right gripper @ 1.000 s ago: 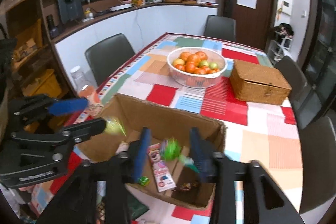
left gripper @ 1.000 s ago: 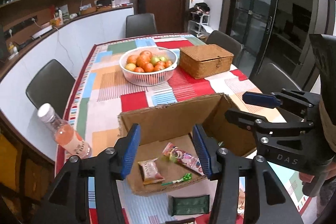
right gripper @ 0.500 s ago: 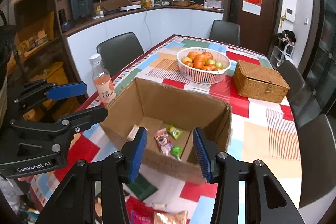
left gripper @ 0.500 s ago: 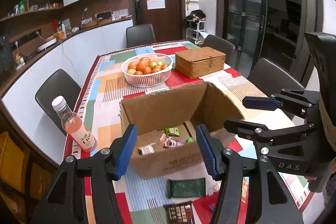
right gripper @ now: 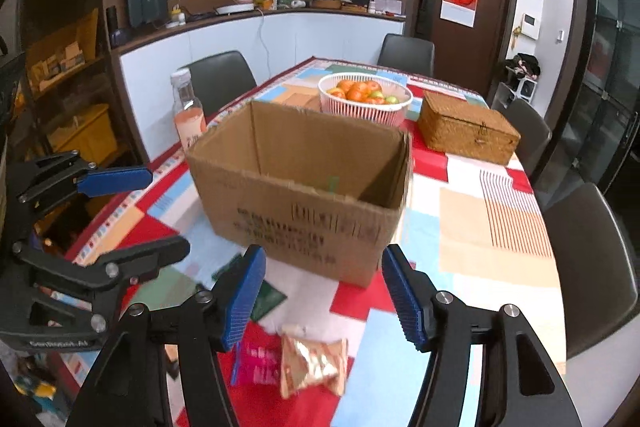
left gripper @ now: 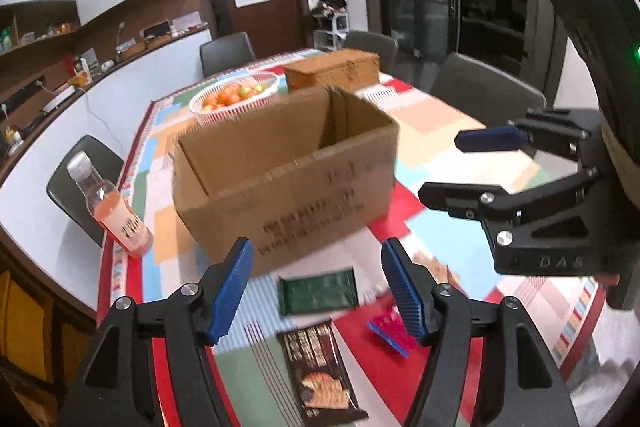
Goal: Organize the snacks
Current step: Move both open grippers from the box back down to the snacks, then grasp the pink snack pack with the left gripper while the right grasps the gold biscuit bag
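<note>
Both tools have pulled back from over the cardboard box (left gripper: 286,183) in the last second, so the views no longer look down into it and now take in its printed front wall plus the loose packets on the near strip of the desk (left gripper: 460,131). Going left to right: the pink drink bottle (left gripper: 114,205) stands at the desk's left edge, apart from the box. The left tool (left gripper: 316,291) hangs just above the near desk with its jaws spread and nothing between them; they've just been opening wider, and the dark green packet (left gripper: 318,291) lies flat right in the gap, with a brown chocolate-looking packet (left gripper: 320,367) closer to the camera. To the right of those is a small red-and-blue packet (left gripper: 390,333), blurry. The right tool (right gripper: 324,293) is in the same state, jaws apart and empty after opening up, and under it sit a pink packet (right gripper: 258,363) and a shiny gold-orange snack bag (right gripper: 314,361), touching or nearly so. The fruit basket (right gripper: 366,101) and wicker box (right gripper: 468,131) sit untouched behind the cardboard box. That reads like a drop-off round is done, with earlier views showing several snacks already on the box floor, and both tools are lining up for the next pickups. At least five packets are left outside.
</note>
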A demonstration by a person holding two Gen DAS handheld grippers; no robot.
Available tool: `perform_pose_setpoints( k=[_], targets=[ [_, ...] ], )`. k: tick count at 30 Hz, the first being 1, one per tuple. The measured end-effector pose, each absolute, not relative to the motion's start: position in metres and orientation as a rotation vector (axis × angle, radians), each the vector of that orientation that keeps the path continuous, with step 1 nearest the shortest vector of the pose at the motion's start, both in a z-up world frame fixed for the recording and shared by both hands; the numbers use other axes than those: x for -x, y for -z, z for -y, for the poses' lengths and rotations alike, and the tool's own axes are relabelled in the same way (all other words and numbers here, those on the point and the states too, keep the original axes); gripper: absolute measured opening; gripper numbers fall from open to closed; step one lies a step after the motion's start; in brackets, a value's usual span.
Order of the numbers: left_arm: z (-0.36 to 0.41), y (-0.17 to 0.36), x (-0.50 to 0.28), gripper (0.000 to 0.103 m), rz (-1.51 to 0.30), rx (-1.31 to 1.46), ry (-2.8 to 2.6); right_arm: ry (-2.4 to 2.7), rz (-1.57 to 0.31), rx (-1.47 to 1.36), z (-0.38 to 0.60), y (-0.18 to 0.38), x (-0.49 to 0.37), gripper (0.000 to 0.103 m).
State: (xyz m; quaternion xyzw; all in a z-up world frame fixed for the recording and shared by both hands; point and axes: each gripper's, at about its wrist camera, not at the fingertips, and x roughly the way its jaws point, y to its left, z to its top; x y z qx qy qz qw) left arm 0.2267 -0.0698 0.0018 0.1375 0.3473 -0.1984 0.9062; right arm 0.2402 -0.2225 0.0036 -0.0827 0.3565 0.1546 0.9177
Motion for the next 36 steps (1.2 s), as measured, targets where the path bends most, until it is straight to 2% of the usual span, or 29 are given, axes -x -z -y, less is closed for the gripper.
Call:
perform_pose_setpoints(
  k=[7, 11, 17, 21, 36],
  targets=[
    [0.078, 0.037, -0.215, 0.067, -0.815, -0.31, 0.473, -0.332, -0.82, 0.183, 0.224, 0.029, -0.224, 0.061],
    [0.082, 0.053, -0.211, 0.072, -0.839, -0.334, 0.513, -0.351, -0.895, 0.176, 0.224, 0.053, -0.224, 0.061],
    [0.088, 0.078, -0.212, 0.073, -0.889, -0.407, 0.569, -0.351, -0.972, 0.184, 0.22, 0.083, -0.231, 0.061],
    [0.095, 0.089, -0.216, 0.076, -0.91, -0.44, 0.609, -0.343, -1.013, 0.177, 0.219, 0.098, -0.237, 0.061],
    [0.137, 0.115, -0.241, 0.076, -0.971, -0.532, 0.715, -0.308, -1.111, 0.052, 0.25, 0.127, -0.257, 0.061]
  ],
)
